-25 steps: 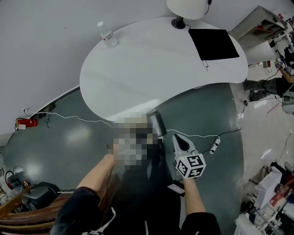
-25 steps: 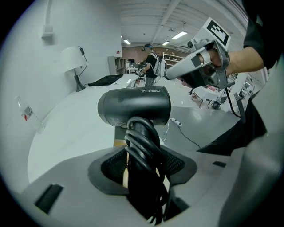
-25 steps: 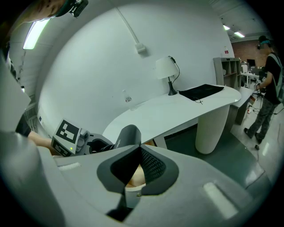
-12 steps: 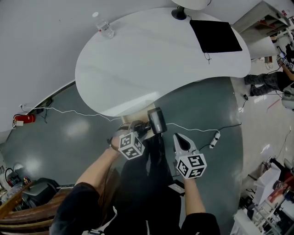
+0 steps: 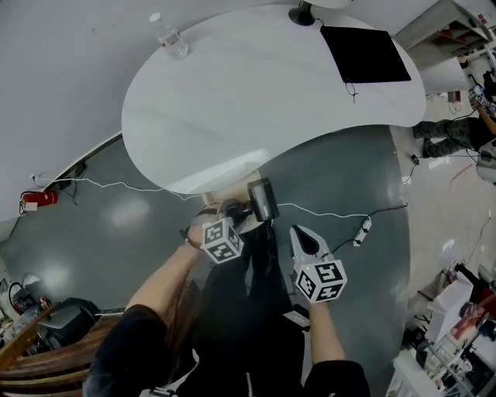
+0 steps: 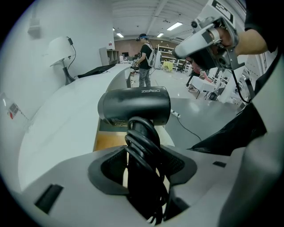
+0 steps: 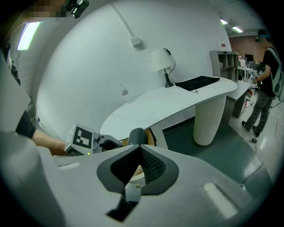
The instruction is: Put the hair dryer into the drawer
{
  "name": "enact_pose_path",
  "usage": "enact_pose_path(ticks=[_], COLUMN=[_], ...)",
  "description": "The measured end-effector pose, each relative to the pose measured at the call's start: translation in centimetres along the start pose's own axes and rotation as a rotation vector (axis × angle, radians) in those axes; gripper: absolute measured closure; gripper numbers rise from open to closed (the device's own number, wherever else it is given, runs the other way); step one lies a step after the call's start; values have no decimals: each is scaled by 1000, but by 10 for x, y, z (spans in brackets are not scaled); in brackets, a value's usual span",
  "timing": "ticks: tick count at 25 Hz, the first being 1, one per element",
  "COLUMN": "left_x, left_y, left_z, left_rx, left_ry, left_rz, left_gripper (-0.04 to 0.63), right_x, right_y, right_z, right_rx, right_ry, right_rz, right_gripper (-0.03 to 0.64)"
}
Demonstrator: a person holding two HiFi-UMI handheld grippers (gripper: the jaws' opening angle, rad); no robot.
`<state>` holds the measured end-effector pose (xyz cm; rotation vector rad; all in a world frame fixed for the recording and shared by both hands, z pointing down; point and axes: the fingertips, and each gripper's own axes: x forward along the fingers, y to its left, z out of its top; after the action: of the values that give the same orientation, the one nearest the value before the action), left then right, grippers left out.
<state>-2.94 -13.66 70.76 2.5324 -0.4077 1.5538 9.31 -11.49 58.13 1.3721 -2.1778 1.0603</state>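
The black hair dryer (image 5: 262, 200) has its cord wound round the handle, and my left gripper (image 5: 236, 211) is shut on that handle. Its barrel (image 6: 133, 106) lies crosswise just beyond the jaws in the left gripper view. It hangs over the open drawer (image 5: 226, 199) under the white table's near edge; the wooden bottom (image 6: 108, 141) shows below it. My right gripper (image 5: 299, 233) is just right of the dryer, shut and holding nothing. In the right gripper view the dryer (image 7: 137, 135) and the left gripper's marker cube (image 7: 80, 138) sit beyond my right gripper (image 7: 138, 150).
The curved white table (image 5: 256, 101) carries a water bottle (image 5: 169, 39), a black mat (image 5: 364, 53) and a lamp base (image 5: 302, 12). A white cable with a power strip (image 5: 360, 233) lies on the dark floor. A person (image 7: 266, 84) stands far off at the right.
The left gripper has sunk a little with the hair dryer toward the open drawer. The right gripper has stayed almost where it was.
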Motion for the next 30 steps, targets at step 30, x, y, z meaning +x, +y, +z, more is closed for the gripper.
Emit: enact_pose_path(ticks=[30], left_x=[47], left_y=[17], left_z=[-56], left_rx=[-7], left_ry=[140], left_rz=[11], left_gripper=[374], right_x=[38], right_y=[9], right_z=[-13], right_rx=[-6], right_ry=[52], right_rz=[10], right_gripper=[615])
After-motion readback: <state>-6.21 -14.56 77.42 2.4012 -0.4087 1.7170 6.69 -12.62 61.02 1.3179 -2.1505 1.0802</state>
